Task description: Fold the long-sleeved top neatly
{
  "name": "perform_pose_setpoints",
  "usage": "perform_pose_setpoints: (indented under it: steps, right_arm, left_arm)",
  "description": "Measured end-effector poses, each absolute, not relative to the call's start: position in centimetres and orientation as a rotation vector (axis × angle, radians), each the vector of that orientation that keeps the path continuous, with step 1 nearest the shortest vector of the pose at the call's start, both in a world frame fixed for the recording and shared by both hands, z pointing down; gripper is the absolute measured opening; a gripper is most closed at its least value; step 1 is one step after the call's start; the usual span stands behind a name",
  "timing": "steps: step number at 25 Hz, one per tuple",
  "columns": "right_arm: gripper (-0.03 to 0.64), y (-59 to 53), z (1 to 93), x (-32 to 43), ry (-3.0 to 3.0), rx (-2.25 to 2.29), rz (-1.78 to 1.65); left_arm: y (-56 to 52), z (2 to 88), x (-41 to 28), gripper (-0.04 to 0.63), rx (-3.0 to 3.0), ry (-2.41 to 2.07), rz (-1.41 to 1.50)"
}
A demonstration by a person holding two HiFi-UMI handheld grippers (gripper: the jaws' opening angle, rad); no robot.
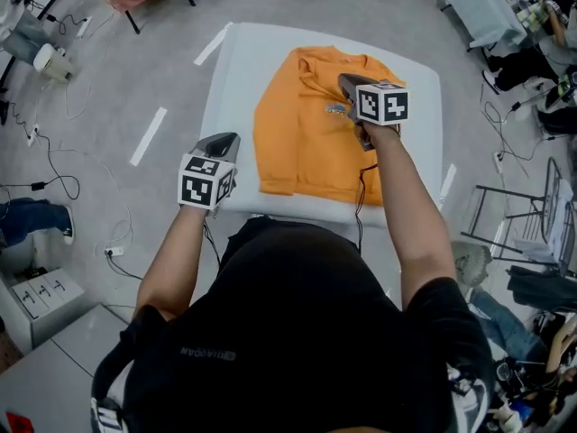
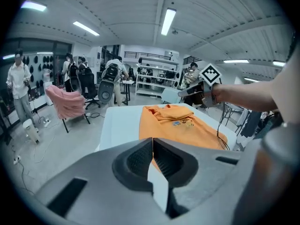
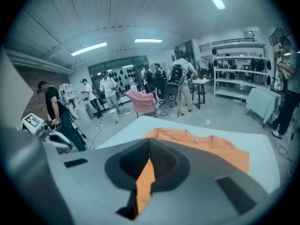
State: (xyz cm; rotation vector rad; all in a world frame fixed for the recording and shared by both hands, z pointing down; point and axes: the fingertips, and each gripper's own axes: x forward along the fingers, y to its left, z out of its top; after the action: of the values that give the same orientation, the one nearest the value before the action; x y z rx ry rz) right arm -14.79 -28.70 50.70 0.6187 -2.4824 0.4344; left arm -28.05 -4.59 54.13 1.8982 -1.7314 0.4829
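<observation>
- The orange long-sleeved fabric top (image 1: 306,124) lies flat on the white rectangular counter (image 1: 236,70).
- The left gripper (image 1: 225,140), jaws together and empty, hangs over the counter's near-left edge.
- The right gripper (image 1: 348,81), jaws together and empty, hangs above the top's right side.

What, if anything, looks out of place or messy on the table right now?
Nothing is spilled or damaged. The orange long-sleeved top lies on the white table, but its fabric is bunched up near the collar, and a black cable dangles over its near right corner.
</observation>
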Motion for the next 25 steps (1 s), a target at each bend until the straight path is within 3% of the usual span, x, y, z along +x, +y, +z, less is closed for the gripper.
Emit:
perform_pose_setpoints:
  steps: [9,16,25]
  right_arm:
    - [0.005,-19.2,48.5,-4.4,-2.599,0.620,0.475]
    - [0.005,-12.8,50.4,3.8,-2.585,0.607,0.477]
    - [0.005,-8.6,52.5,9.8,-2.591,0.633,0.526]
  left_arm:
    - [-3.1,52.5,-21.6,0.006,1.913,-1.795,0.433]
    - [-0.3,53.9,-16.7,0.007,1.890,-1.841,0.571]
    - [1.3,54.7,-12.7,0.008,1.868,-1.852,0.582]
